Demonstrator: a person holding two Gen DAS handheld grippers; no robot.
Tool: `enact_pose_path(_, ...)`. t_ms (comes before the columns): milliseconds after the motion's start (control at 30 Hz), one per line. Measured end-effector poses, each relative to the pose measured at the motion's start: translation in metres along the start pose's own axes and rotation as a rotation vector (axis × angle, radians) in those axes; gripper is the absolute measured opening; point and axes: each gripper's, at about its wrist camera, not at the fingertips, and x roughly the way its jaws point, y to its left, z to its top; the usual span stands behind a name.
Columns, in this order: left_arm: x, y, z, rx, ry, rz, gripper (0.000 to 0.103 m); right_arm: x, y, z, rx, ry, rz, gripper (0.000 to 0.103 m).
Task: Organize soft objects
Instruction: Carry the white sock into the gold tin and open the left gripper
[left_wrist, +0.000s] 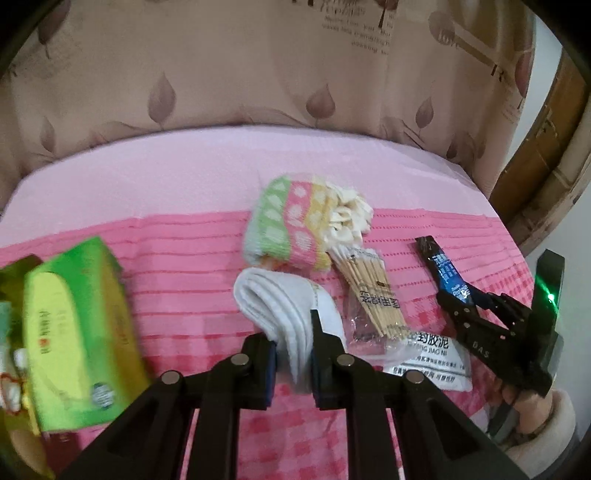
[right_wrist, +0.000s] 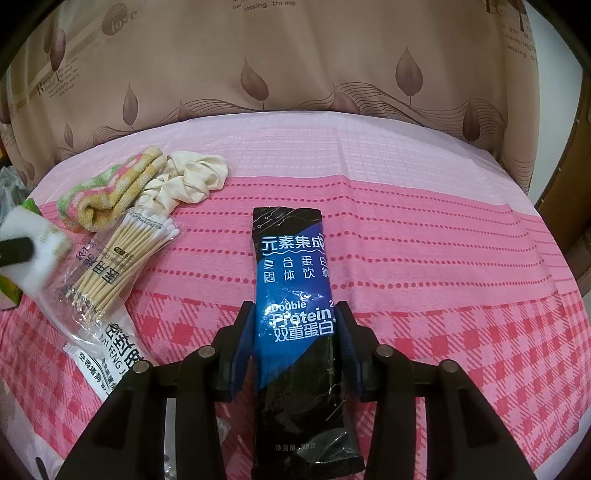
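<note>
A folded white cloth (left_wrist: 273, 299) lies on the pink bedspread (left_wrist: 177, 273), and my left gripper (left_wrist: 293, 350) is shut on its near end, with the blue pads pressing both sides. In the right wrist view that cloth (right_wrist: 37, 240) is a blurred white shape at the far left. My right gripper (right_wrist: 297, 332) is shut on a black and blue protein sachet (right_wrist: 293, 266), which sticks out forward between the fingers. The left wrist view shows the right gripper (left_wrist: 461, 299) and sachet (left_wrist: 448, 273) at the right. A green, pink and yellow striped towel (left_wrist: 288, 225) and a cream scrunchie (left_wrist: 349, 218) lie behind the cloth.
A clear bag of cotton swabs (left_wrist: 373, 291) rests partly on a white printed packet (left_wrist: 432, 362) between the two grippers. A green tissue box (left_wrist: 77, 325) stands at the left. A leaf-patterned curtain (left_wrist: 258, 74) hangs behind the bed, and a wooden door frame (left_wrist: 546, 155) is at the right.
</note>
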Motion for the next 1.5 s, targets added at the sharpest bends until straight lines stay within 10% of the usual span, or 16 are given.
enact_pose_path(600, -0.098, 0.020, -0.024, 0.057, -0.131, 0.208, 0.014, 0.000, 0.000, 0.000, -0.003, 0.000, -0.001, 0.040)
enact_pose_path(1500, -0.147, 0.189, -0.046, -0.209, -0.126, 0.451, 0.014, 0.000, -0.001, 0.000, -0.013, 0.000, -0.006, 0.040)
